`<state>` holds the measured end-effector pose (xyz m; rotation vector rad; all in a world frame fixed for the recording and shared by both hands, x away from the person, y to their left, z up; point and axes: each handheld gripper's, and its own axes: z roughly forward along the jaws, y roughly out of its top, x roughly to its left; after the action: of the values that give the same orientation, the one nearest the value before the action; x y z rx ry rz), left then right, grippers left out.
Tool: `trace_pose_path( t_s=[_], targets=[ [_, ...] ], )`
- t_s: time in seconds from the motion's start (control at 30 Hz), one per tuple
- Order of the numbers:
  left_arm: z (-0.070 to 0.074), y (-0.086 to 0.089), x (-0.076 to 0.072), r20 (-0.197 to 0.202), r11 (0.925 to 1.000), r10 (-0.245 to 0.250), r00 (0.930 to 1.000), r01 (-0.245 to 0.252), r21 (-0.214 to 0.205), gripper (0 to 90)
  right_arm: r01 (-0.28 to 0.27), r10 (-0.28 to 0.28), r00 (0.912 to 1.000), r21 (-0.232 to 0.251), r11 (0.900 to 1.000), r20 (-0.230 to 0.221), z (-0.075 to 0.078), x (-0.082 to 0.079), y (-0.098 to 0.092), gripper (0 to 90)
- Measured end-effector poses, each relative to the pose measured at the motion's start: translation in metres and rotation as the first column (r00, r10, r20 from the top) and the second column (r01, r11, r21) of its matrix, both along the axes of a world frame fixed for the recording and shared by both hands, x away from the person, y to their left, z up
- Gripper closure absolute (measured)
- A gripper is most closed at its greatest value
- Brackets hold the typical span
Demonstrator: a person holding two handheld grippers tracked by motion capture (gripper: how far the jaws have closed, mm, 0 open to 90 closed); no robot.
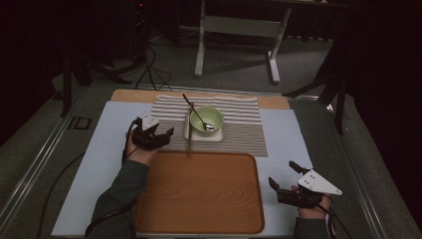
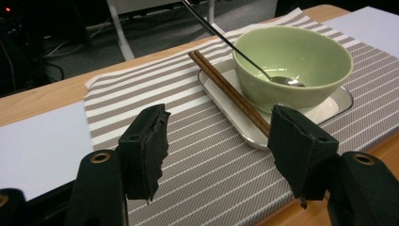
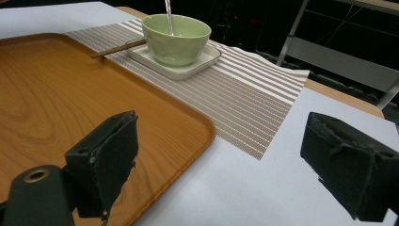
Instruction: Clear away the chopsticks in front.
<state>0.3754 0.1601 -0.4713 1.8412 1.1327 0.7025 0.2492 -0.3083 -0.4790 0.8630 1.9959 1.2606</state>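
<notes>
My left gripper [image 1: 158,135] hangs with its jaws spread wide and empty, low over the striped placemat [image 1: 239,129], and it points at the pair of chopsticks [image 2: 229,92] that rest with their far part on the rim of the white dish [image 2: 244,132], just beside the green bowl [image 2: 291,66]; their near ends reach out over the mat toward the wooden tray [image 1: 199,194]. My right gripper [image 1: 291,191] is also open and holds nothing, well apart from the dishes, over the white sheet [image 3: 244,188] at the right of the tray. I think the danger is in the pinch: the chopsticks are thin and round and lie one against the other, so if I close on only one stick, the second may roll off the dish. If I come too far in, a jaw can push the dish or knock the bowl, and the long spoon [image 2: 263,70], which leans on the bowl's rim with its handle sticking out behind, could tip out. By my count: one bowl, one spoon, one dish, two chopsticks, one placemat, one tray, two grippers.
</notes>
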Motion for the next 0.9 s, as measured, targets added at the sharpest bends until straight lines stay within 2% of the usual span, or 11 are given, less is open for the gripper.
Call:
trace_pose_path(
  t_s=[0.37, 0.73, 0.9],
  targets=[
    [-0.009, -0.016, 0.015, -0.028, 0.9985, -0.025, 0.9993, 0.026, 0.047, 41.2, -0.003, 0.003, 1.0000, 0.000, 1.0000, 0.005, 0.000, 0.000, 0.000, 11.2],
    [-0.019, -0.031, 0.029, -0.050, 0.9993, -0.017, 0.9986, 0.019, 0.033, 47.6, -0.005, 0.005, 1.0000, 0.001, 1.0000, 0.007, 0.000, 0.000, -0.001, 11.2],
    [-0.026, -0.039, 0.034, -0.065, 0.9989, -0.011, 0.9978, 0.014, 0.046, 50.0, -0.006, 0.006, 0.9999, 0.006, 1.0000, 0.009, 0.000, 0.000, -0.001, 11.2]
  ],
)
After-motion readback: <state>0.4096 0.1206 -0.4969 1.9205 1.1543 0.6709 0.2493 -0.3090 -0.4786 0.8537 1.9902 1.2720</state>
